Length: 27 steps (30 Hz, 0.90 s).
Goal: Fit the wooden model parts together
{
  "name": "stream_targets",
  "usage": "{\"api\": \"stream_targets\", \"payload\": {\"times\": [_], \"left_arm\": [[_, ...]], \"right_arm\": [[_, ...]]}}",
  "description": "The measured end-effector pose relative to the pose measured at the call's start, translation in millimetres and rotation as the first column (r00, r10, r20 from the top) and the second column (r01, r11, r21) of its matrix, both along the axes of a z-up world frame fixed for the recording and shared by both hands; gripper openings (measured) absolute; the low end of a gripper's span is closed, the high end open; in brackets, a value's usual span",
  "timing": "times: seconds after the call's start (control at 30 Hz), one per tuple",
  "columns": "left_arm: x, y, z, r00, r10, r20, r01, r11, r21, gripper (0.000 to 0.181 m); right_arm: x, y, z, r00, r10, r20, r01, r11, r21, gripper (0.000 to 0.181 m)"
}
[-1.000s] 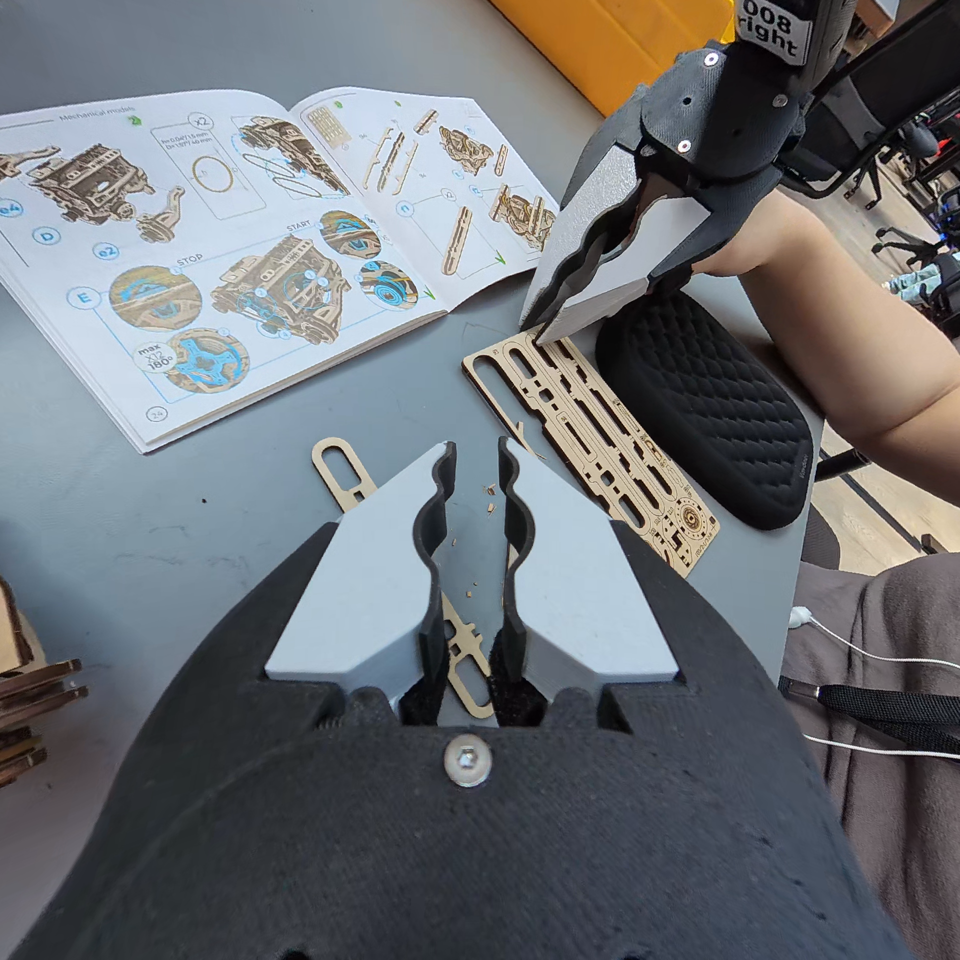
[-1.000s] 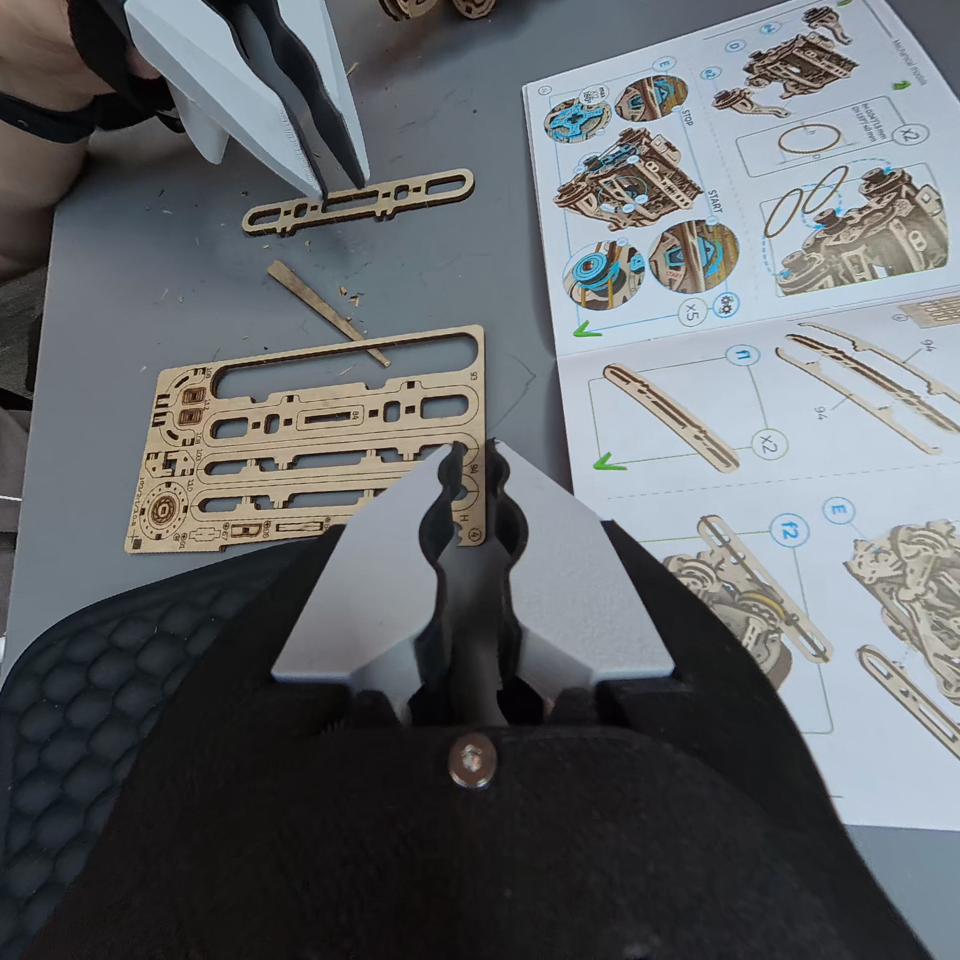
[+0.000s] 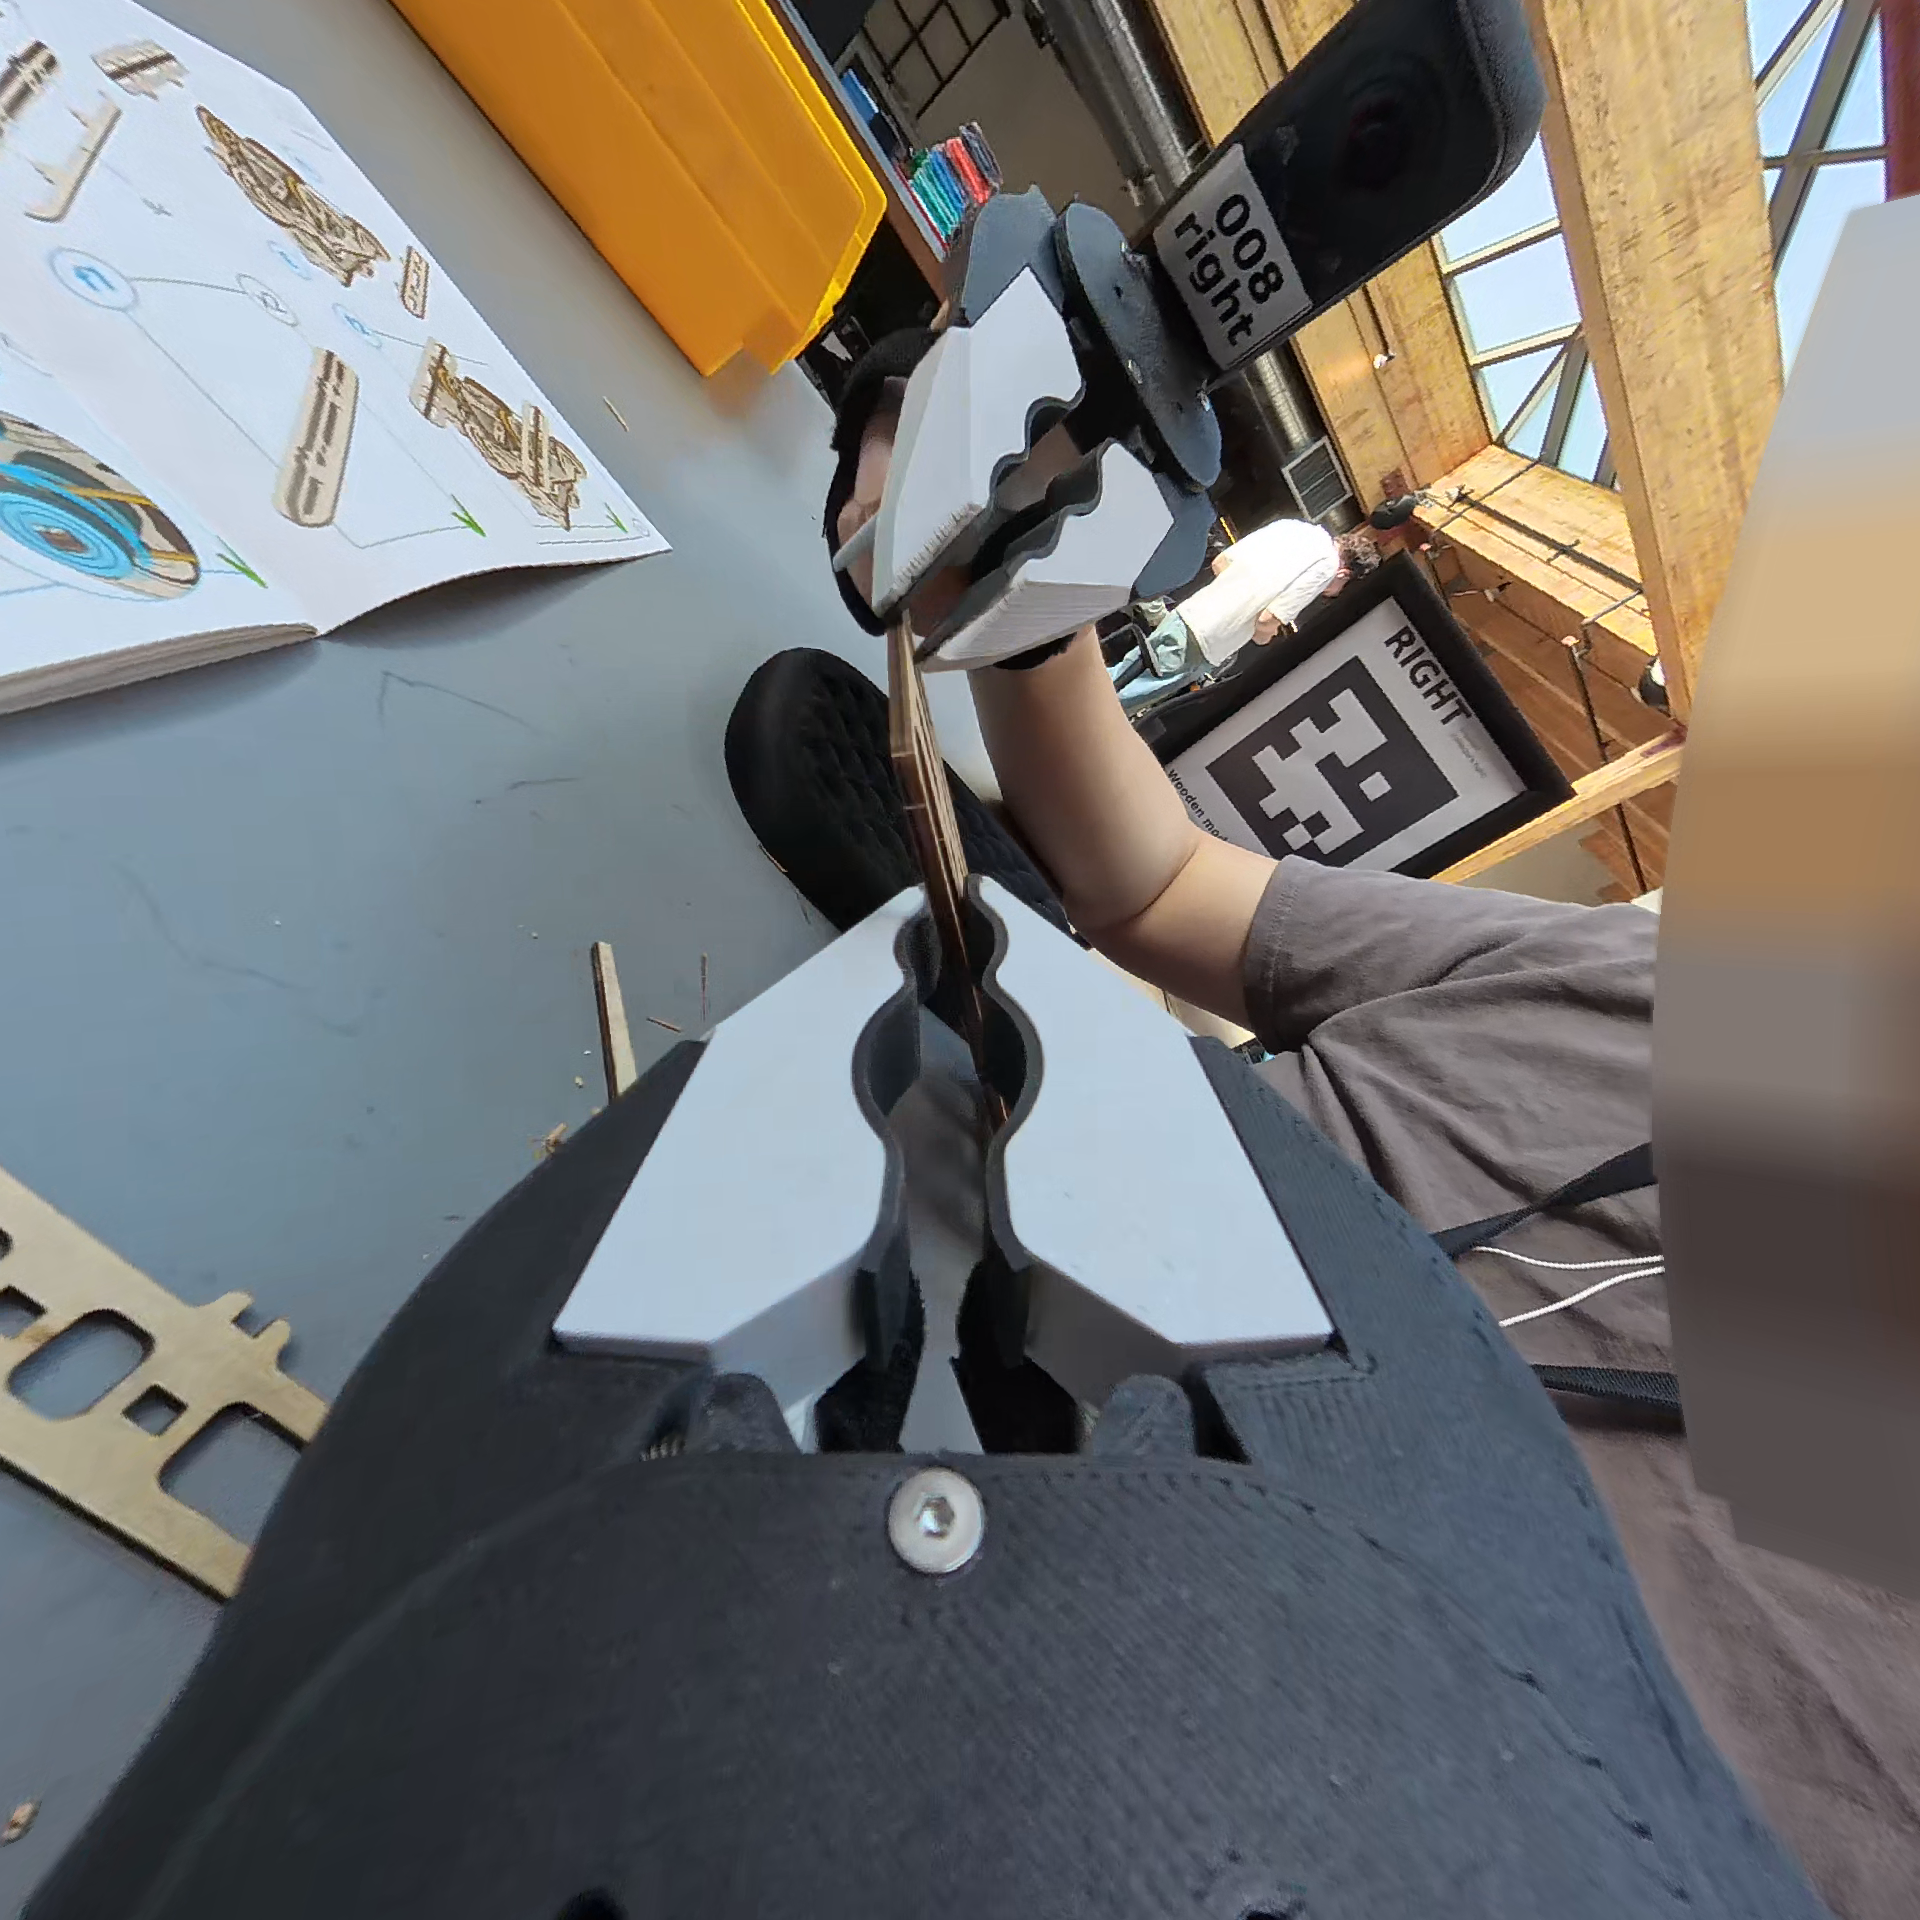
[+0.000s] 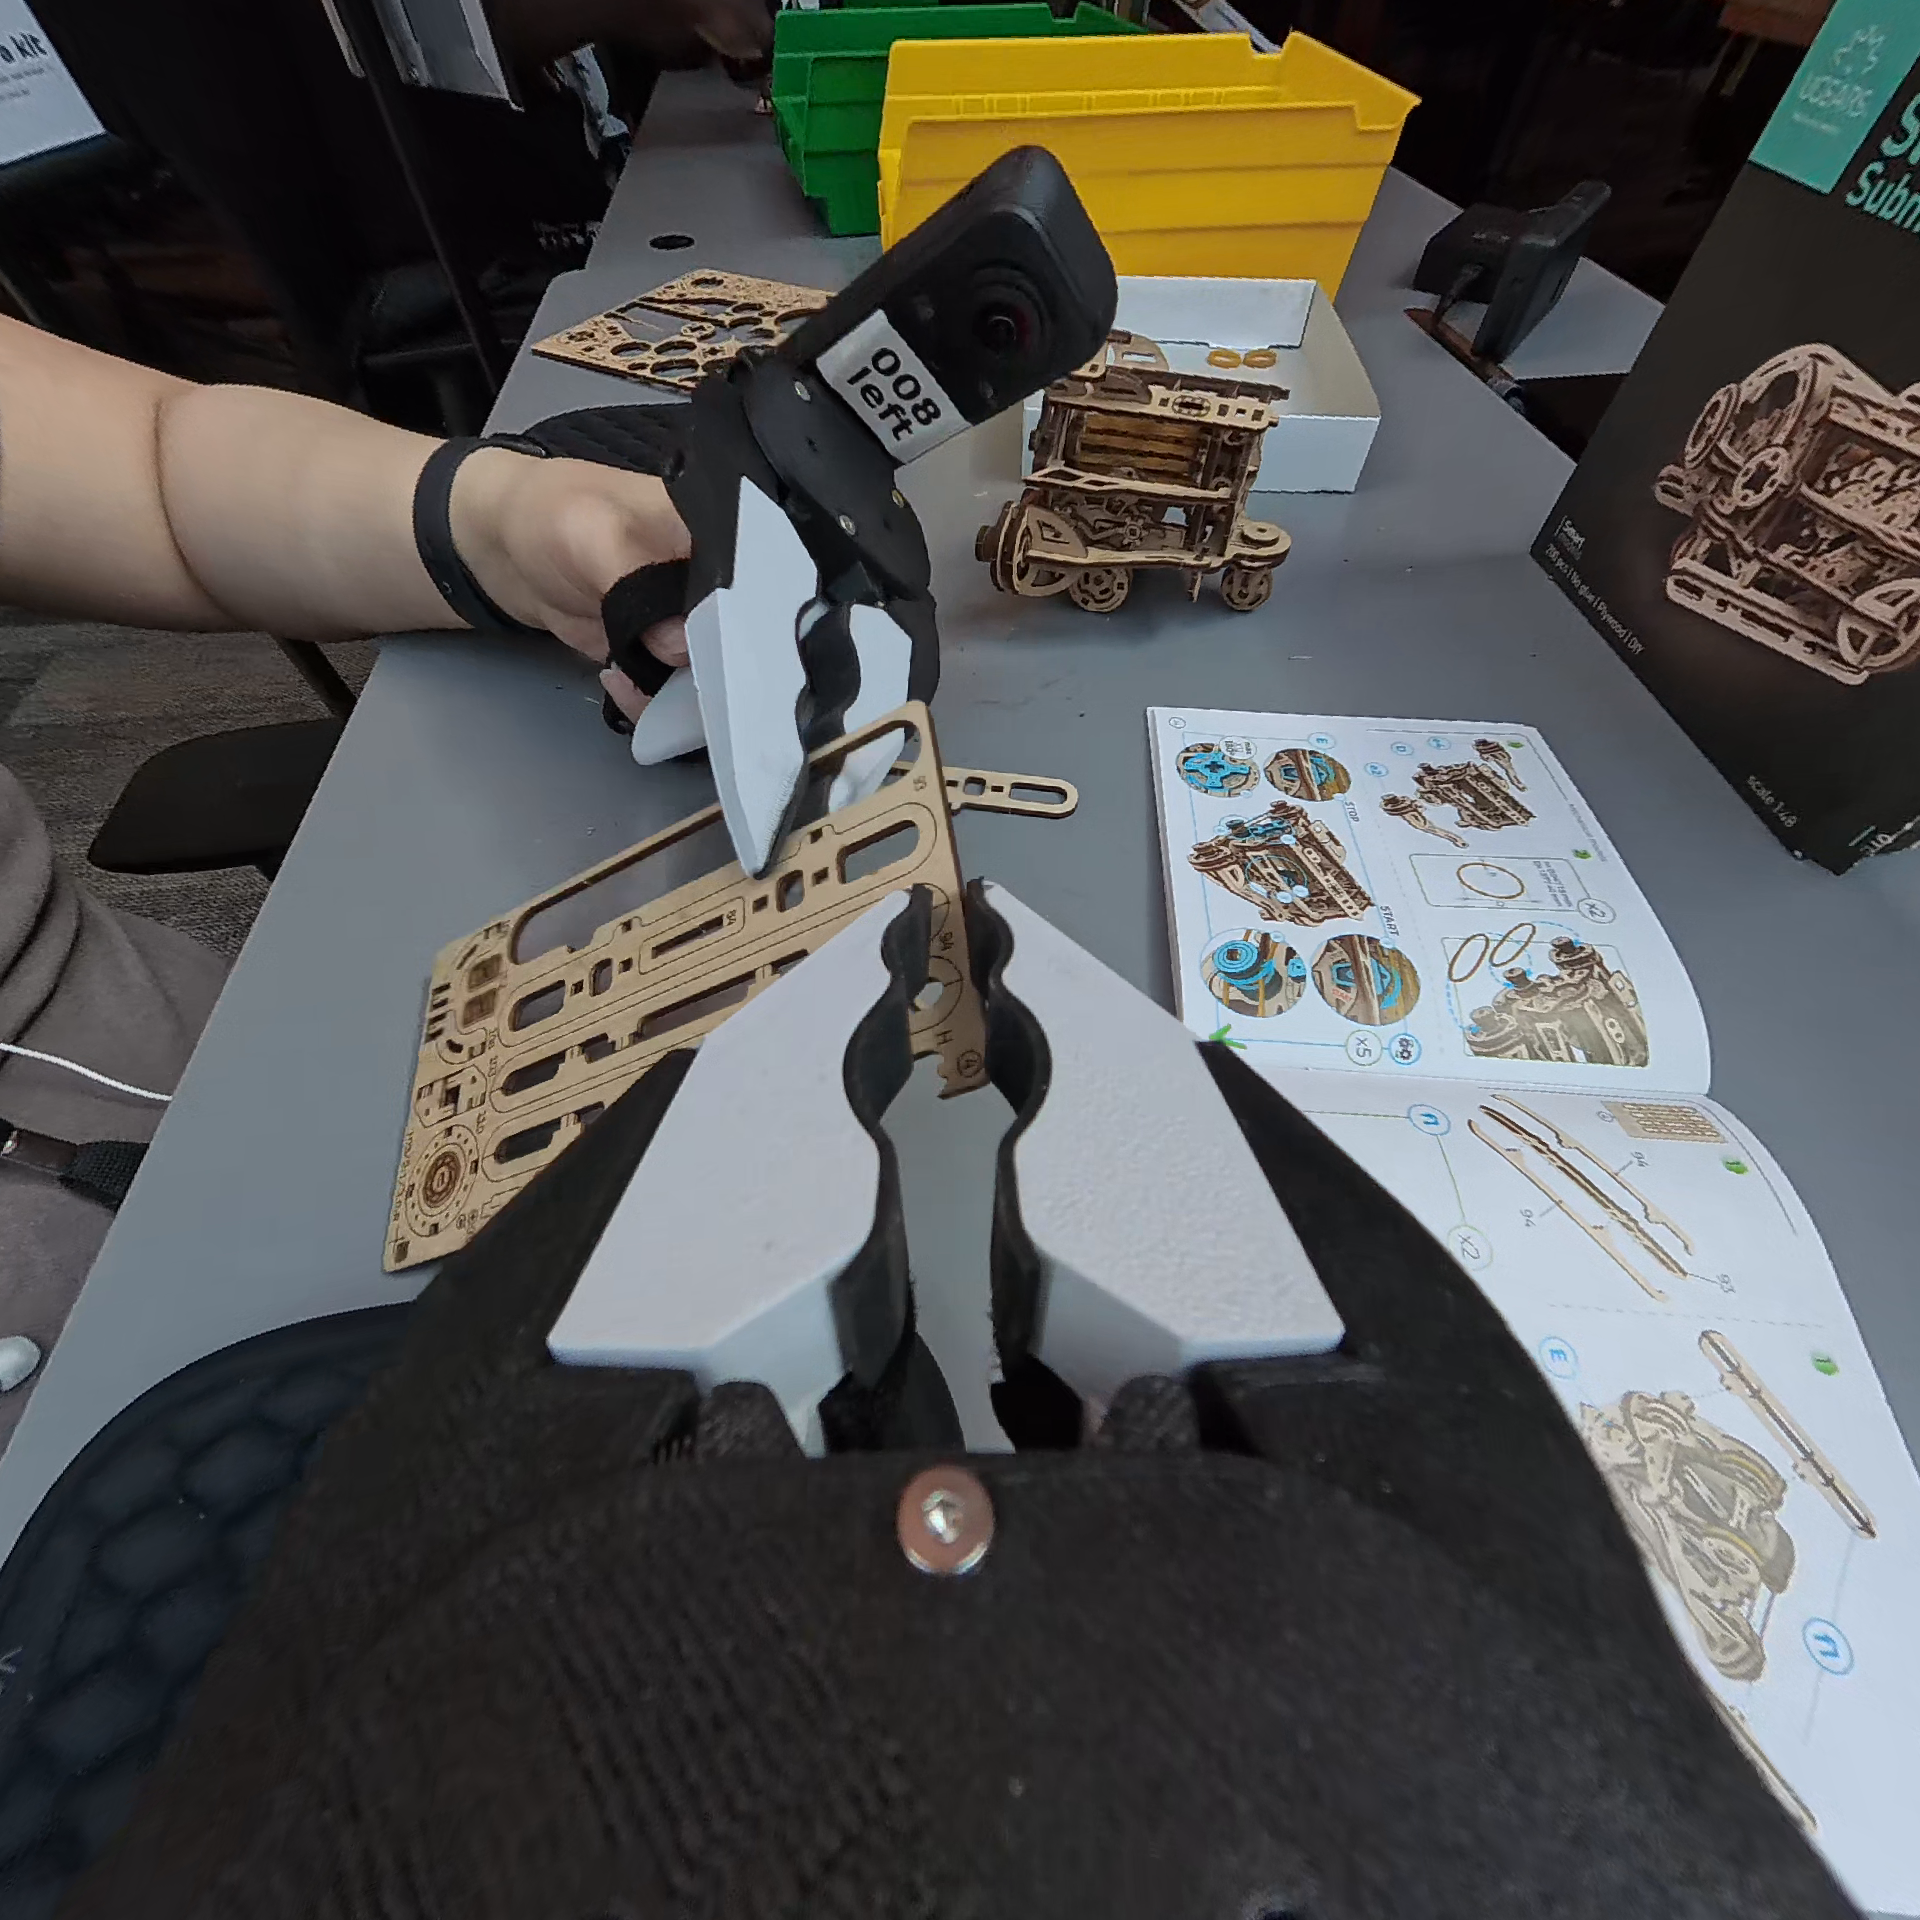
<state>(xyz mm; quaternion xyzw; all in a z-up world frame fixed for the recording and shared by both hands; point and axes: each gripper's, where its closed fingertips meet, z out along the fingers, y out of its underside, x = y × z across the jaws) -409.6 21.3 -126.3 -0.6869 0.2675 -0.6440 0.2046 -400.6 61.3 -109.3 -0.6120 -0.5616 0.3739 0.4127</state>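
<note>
Grey tabletop (image 4: 1039,665) underfoot, wrist rest at lower left. Right gripper (image 4: 940,904) pinched on the near corner of the flat tan laser-cut plywood parts sheet (image 4: 644,997); left gripper (image 4: 805,821) clamped on its far edge at frame centre, lifted off the table, probably to steady it for freeing a piece. Farther back: loose slotted wooden strip (image 4: 1003,795), open instruction booklet (image 4: 1403,904), half-built wooden model (image 4: 1138,488).

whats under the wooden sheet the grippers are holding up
Under the lifted wooden sheet, bare grey table shows through its cutouts, and a loose slotted strip pokes out behind it. The black pad lies nearer. Anything under the solid wood is hidden.
</note>
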Motion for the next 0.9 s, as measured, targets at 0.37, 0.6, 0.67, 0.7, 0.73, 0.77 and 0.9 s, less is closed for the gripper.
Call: {"api": "stream_targets", "payload": {"times": [0.37, 0.6, 0.67, 0.7, 0.73, 0.77, 0.9], "left_arm": [[-15, 4, 16, 1.000, 0.023, 0.018, -0.024, 0.998, 0.065, 0.000], [-26, 8, 29, 0.998, 0.060, 0.015, -0.061, 0.986, 0.156, 0.000], [-27, 7, 30, 0.998, 0.058, 0.011, -0.060, 0.984, 0.165, 0.000], [-28, 8, 29, 0.998, 0.061, 0.005, -0.061, 0.983, 0.171, 0.000], [-28, 8, 29, 0.998, 0.064, -0.001, -0.063, 0.982, 0.178, 0.000], [-28, 8, 29, 0.998, 0.067, -0.004, -0.065, 0.981, 0.185, 0.000], [-32, 12, 33, 0.995, 0.094, 0.018, -0.096, 0.975, 0.201, 0.000]], "right_arm": [[75, 61, 59, 0.923, -0.230, -0.307, 0.237, 0.971, -0.015, 0.017], [130, 108, 67, 0.767, -0.458, -0.449, 0.467, 0.879, -0.099, 0.017], [136, 111, 69, 0.746, -0.484, -0.458, 0.499, 0.861, -0.098, 0.017], [138, 112, 70, 0.740, -0.492, -0.459, 0.510, 0.855, -0.095, 0.017], [139, 112, 71, 0.735, -0.498, -0.459, 0.521, 0.849, -0.086, 0.016], [140, 112, 71, 0.733, -0.503, -0.458, 0.533, 0.843, -0.074, 0.015], [138, 112, 70, 0.740, -0.510, -0.438, 0.556, 0.831, -0.028, 0.015]]}}
